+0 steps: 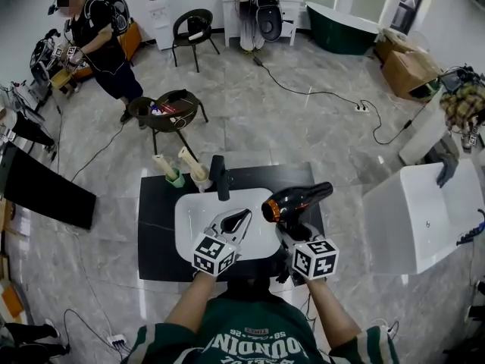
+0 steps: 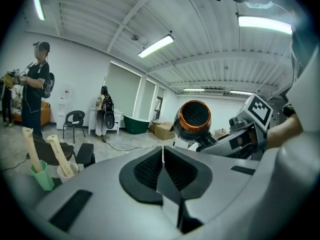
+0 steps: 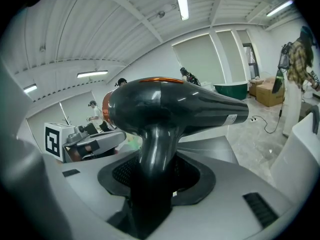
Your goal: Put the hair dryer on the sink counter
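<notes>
A grey marble floor (image 1: pixel 303 120) fills the room, with a person (image 1: pixel 98 44) standing at 10 o'clock in the head view, a black chair (image 1: pixel 192 29) at 12 and a white tub (image 1: pixel 417 214) at 3. In the middle stands the black bench (image 1: pixel 155 233), and a white sink (image 1: pixel 189 218) is set into its top. The dryer (image 1: pixel 297 199) is black with an orange ring at one end. It is not lying on the bench. It hangs in the air over the sink's rim at 3 o'clock, its barrel running from 8 towards 2 o'clock and the ringed end facing 8. The right claw (image 1: pixel 292 233) comes in from 6 o'clock and grips the dryer by its handle. In the right gripper view the handle (image 3: pixel 155 176) stands upright between the two pads, which press it from either side, and the barrel (image 3: pixel 170 109) lies level above them. The left claw (image 1: pixel 235 220) hovers over the middle of the sink, just beside the dryer at its 9 o'clock. Its jaws are closed together with nothing between them, as the left gripper view (image 2: pixel 163 166) shows, and that view looks straight into the dryer's ringed mouth (image 2: pixel 194 119) at 1 o'clock. A black tap (image 1: pixel 220 177) stands at the sink's 12 o'clock edge. At 11 o'clock, on the bench, a white cup (image 1: pixel 199 177) and a green cup (image 1: pixel 174 177) stand side by side, each holding a pale brush handle.
</notes>
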A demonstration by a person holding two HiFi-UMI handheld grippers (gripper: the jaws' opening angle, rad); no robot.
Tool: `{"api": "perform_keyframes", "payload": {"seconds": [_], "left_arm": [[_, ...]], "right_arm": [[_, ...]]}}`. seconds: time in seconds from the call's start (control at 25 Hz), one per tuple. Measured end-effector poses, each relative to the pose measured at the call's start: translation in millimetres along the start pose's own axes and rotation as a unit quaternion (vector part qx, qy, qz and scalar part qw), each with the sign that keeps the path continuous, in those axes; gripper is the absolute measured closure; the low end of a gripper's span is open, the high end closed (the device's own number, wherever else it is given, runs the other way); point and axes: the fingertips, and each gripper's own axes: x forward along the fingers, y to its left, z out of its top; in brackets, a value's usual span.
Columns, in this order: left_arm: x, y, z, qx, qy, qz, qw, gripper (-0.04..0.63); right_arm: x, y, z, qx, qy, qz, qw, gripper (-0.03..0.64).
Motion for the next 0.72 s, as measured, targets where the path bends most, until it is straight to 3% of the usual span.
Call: {"api": "perform_keyframes", "payload": {"seconds": [0.4,0.72], "left_arm": [[9,11,-3,0.000,0.003,-0.003,1.0000,0.574],[9,22,-5,-0.005,0.004,0.003,1.0000,0.574]], "right_arm": [[7,-28,37,-0.017,-0.017,-0.023,0.999,0.417],[30,-45,36,-0.008,-0.014,-0.037,0.999,0.417]]}}
